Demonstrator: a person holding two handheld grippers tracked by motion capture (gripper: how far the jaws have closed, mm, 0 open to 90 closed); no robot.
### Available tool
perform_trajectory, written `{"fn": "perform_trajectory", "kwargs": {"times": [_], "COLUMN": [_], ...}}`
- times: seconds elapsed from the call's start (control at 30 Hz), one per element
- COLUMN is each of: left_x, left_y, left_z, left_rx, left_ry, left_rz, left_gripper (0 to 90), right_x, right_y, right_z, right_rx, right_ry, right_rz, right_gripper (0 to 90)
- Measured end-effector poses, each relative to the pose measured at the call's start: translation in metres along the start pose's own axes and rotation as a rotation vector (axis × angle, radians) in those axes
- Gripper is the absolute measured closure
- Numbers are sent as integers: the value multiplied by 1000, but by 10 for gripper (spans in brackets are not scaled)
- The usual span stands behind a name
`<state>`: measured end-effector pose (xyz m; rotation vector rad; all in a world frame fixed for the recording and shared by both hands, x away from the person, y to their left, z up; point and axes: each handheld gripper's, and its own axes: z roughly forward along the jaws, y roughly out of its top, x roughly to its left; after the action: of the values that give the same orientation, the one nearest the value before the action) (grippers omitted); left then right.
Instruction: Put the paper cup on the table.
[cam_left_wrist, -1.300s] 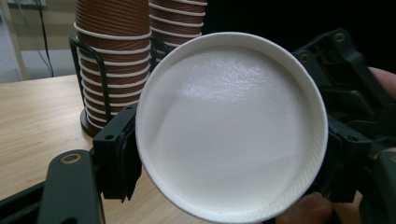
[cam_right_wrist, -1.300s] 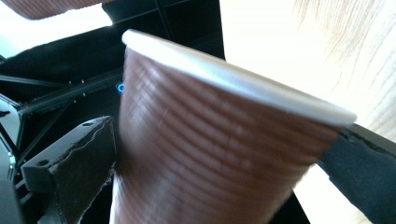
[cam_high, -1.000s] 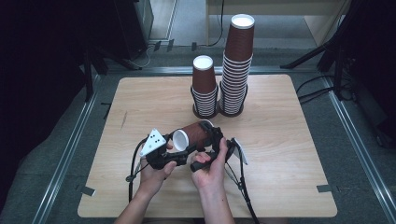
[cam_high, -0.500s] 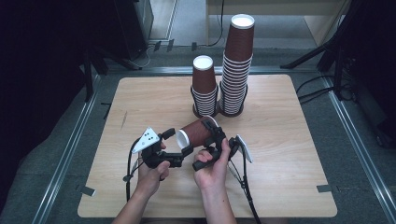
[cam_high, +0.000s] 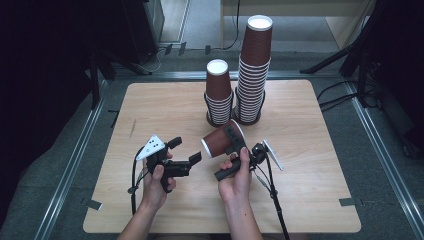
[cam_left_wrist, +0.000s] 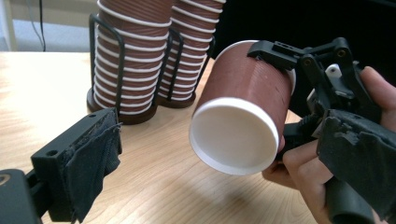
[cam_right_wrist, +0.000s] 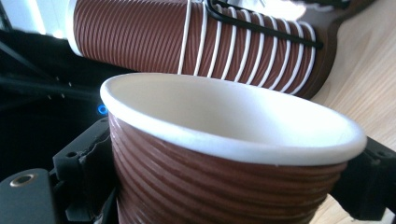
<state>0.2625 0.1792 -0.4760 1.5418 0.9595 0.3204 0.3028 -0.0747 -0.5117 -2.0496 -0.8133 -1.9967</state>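
On pale wood table (cam_high: 300, 200) amid dark room, right claw (cam_high: 234, 142) gripping cup (cam_high: 218, 141), left claw (cam_high: 184, 151) agape, empty

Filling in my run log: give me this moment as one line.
right gripper: shut on brown ribbed paper cup, held tilted above wooden table | left gripper: open, holding nothing | two cup stacks upright in racks

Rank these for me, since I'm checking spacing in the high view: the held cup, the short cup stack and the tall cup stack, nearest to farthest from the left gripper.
1. Held cup: just right of the left gripper, clamped in the right gripper.
2. Short cup stack: farther back, right of it.
3. Tall cup stack: beside the short one, farther right.
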Motion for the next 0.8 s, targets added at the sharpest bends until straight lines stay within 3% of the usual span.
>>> {"fn": "perform_trajectory", "kwargs": {"times": [0.03, 0.07, 0.1, 0.13, 0.17, 0.2, 0.23, 0.33, 0.37, 0.4, 0.43, 0.5, 0.53, 0.57, 0.63, 0.77, 0.8], "left_x": [2, 2, 3, 4, 5, 5, 7, 9, 10, 10, 10, 12, 12, 14, 16, 20, 21], "left_y": [0, 0, 0, 0, 1, 1, 1, 0, -1, -1, -2, -4, -4, -5, -6, -7, -7], "left_z": [0, 0, 0, 0, 0, 0, 0, 1, 2, 2, 3, 2, 2, 1, 0, -2, -3], "left_rx": [5, 5, 5, 5, 8, 8, 10, 13, 22, 22, 26, 32, 32, 34, 35, 29, 27], "left_ry": [4, 4, 9, 12, 17, 17, 20, 19, 22, 22, 25, 36, 36, 41, 48, 61, 63], "left_rz": [-5, -5, -8, -7, -10, -10, -16, -19, -17, -17, -19, -20, -20, -21, -23, -32, -33], "left_gripper": [1, 1, 1, 1, 1, 1, 1, 1, 1, 1, 1, 1, 1, 1, 1, 1, 1], "right_x": [0, 0, 1, 1, 2, 2, 3, 5, 8, 10, 10, 12, 12, 13, 15, 18, 18], "right_y": [0, 0, 0, 0, 0, 0, 1, 3, 5, 5, 5, 5, 5, 4, 2, -1, -1], "right_z": [0, 0, 0, 0, 0, 0, -1, -3, -4, -5, -5, -5, -5, -5, -5, -6, -6], "right_rx": [-2, -2, -9, -9, -7, -7, -24, -32, -42, -51, -51, -46, -46, -45, -47, -52, -52], "right_ry": [-8, -8, -19, -19, -29, -29, -31, -28, -45, -55, -55, -45, -45, -46, -48, -50, -50], "right_rz": [-40, -40, -108, -108, -161, -161, -208, -256, -336, -381, -381, -489, -489, -558, -633, -775, -775], "right_gripper": [94, 94, 94, 94, 94, 94, 94, 94, 94, 94, 94, 94, 94, 94, 94, 94, 94]}}
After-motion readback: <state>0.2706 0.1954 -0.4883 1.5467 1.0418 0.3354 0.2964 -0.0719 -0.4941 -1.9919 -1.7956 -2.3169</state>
